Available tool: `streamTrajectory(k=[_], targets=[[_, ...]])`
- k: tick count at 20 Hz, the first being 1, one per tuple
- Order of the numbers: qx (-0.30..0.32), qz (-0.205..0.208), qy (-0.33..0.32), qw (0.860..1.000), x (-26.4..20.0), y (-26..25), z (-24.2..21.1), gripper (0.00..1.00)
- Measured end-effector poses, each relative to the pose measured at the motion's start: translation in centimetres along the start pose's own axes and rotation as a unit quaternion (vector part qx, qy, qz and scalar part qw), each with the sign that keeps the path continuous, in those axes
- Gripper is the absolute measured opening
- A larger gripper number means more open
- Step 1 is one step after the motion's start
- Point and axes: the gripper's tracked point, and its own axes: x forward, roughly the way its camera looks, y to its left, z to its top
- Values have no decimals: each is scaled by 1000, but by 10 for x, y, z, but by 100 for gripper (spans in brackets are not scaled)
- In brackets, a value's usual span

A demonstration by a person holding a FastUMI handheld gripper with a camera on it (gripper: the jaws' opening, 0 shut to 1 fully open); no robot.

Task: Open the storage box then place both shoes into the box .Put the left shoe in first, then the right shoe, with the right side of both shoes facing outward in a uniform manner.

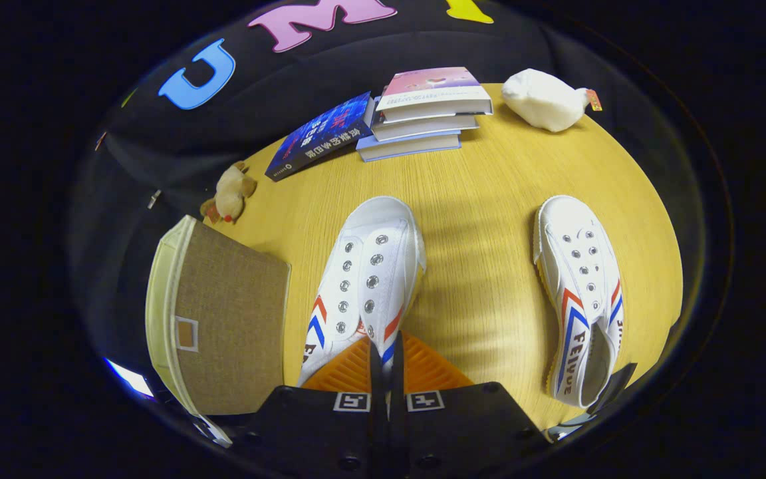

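Observation:
A white canvas shoe [370, 266] with red and blue stripes lies on the yellow wooden table [483, 199], toe pointing away from me, its heel end at my fingers. My gripper [383, 379] is shut, the fingers pressed together on the rim of this shoe's heel opening. The matching second shoe [582, 286] lies apart to the right, also toe away, its opening toward me. Left of the held shoe stands the storage box [223, 319], brown fabric with a cream edge and a small label window. I cannot tell whether its lid is open.
Beyond the shoes a stack of books [423, 113] sits at the table's far side, with a dark blue book [323, 136] leaning beside it. A white plush [542, 100] lies far right, and a small tan toy [230, 193] sits just beyond the box.

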Motion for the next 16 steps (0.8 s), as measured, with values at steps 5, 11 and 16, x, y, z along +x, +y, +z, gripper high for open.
streamTrajectory(k=[5, 11, 16], targets=[[28, 14, -40, 999, -65, 33, 15, 5], [7, 53, -62, 997, -118, 105, 16, 5], [-13, 109, -62, 992, -125, 187, 10, 5]])
